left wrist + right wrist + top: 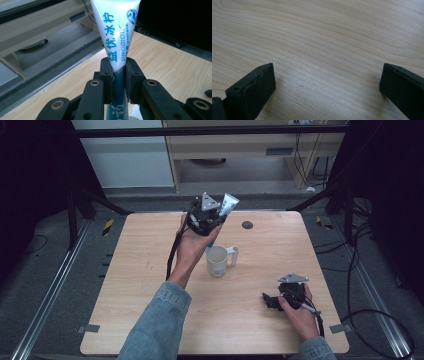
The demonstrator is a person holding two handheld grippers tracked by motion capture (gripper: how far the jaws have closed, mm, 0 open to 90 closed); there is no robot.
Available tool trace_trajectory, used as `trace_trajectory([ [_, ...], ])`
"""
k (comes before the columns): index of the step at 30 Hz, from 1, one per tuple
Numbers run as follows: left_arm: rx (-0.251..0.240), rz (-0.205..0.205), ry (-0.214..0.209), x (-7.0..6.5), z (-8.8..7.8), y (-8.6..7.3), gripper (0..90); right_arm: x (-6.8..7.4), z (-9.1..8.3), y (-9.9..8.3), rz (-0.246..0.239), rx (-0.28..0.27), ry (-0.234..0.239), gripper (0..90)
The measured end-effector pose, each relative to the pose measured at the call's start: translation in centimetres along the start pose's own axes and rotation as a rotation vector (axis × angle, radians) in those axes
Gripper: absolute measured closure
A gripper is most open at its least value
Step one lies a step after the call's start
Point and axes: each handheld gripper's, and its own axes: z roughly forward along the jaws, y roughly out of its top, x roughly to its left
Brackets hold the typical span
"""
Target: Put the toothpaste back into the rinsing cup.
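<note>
My left gripper (216, 220) is raised above the far middle of the table, shut on a white and teal toothpaste tube (228, 204). In the left gripper view the tube (115, 32) stands up between the two black pads (107, 75), pinched near its lower part. A white cup (217, 261) with a handle stands on the table just below that hand. My right gripper (270, 301) rests near the front right of the table, pointing left. In the right gripper view its jaws stand wide apart over bare wood, the gripper (327, 82) open with nothing between them.
A small dark round spot (247, 225) marks the light wooden table (150, 285) at the far right of centre. Black cables (360, 270) lie on the floor to the right. A pale cabinet (250, 150) stands beyond the table's far edge.
</note>
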Motion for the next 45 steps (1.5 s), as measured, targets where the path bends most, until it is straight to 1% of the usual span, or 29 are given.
trace_trajectory([
  [2, -0.018, 0.008, 0.006, -0.2, -0.1, 0.1, 78.1, 0.0, 0.0, 0.0, 0.001, 0.0, 0.0, 0.6],
  [6, -0.028, 0.004, 0.005, -0.3, -0.1, 0.2, 78.1, 0.0, 0.0, 0.0, 0.001, 0.0, 0.0, 0.6],
  [9, -0.062, 0.003, -0.02, -0.3, 0.1, 0.2, 78.1, 0.0, 0.0, 0.0, -0.001, -0.001, 0.0, 0.6],
  [10, -0.074, 0.004, -0.024, -0.4, 0.1, 0.2, 78.0, 0.0, 0.0, 0.0, 0.001, -0.001, 0.001, 0.6],
  [11, -0.074, 0.004, -0.024, -0.4, 0.1, 0.2, 78.0, 0.0, 0.0, 0.0, -0.002, -0.002, 0.001, 0.6],
  [12, -0.091, 0.005, -0.03, -0.5, 0.1, 0.1, 78.0, 0.0, 0.0, 0.0, -0.002, -0.002, 0.001, 0.6],
  [13, -0.101, 0.015, -0.034, -0.7, 0.2, 0.1, 78.1, 0.1, 0.0, 0.0, 0.009, 0.001, 0.004, 0.6],
  [15, -0.114, 0.022, -0.037, -1.0, 0.4, 0.1, 78.1, 0.1, 0.0, 0.0, 0.01, 0.001, 0.003, 0.6],
  [16, -0.118, 0.024, -0.039, -1.1, 0.4, 0.1, 78.1, 0.1, 0.0, 0.0, 0.018, -0.001, 0.004, 0.6],
  [17, -0.122, 0.025, -0.044, -1.2, 0.5, 0.1, 78.1, 0.1, 0.0, 0.0, 0.01, 0.002, 0.003, 0.6],
  [18, -0.124, 0.027, -0.046, -1.3, 0.6, 0.1, 78.1, 0.1, 0.0, 0.0, 0.018, -0.001, 0.005, 0.6],
  [20, -0.122, 0.035, -0.05, -1.4, 0.7, 0.1, 78.1, 0.1, 0.0, 0.0, 0.014, -0.003, 0.004, 0.6],
  [22, -0.135, 0.042, -0.055, -1.8, 0.9, 0.0, 78.1, 0.1, 0.0, 0.0, 0.013, -0.003, 0.004, 0.6],
  [24, -0.14, 0.043, -0.061, -1.9, 0.9, -0.1, 78.1, 0.1, 0.0, 0.0, 0.016, -0.002, 0.004, 0.6],
  [31, -0.154, 0.046, -0.062, -2.1, 0.9, -0.5, 78.1, 0.1, 0.0, 0.0, 0.015, -0.003, 0.005, 0.6],
  [33, -0.16, 0.057, -0.064, -2.2, 0.9, -0.7, 78.1, 0.1, 0.0, 0.0, 0.013, -0.003, 0.004, 0.6],
  [35, -0.16, 0.058, -0.063, -2.3, 0.9, -0.8, 78.1, 0.1, 0.0, 0.0, 0.014, -0.002, 0.004, 0.6],
  [36, -0.17, 0.061, -0.063, -2.3, 0.8, -1.0, 78.1, 0.1, 0.0, 0.0, 0.014, -0.002, 0.004, 0.6],
  [45, -0.166, 0.061, -0.069, -2.5, 1.3, -1.9, 78.1, 0.1, 0.0, 0.0, 0.014, -0.001, 0.003, 0.6],
])
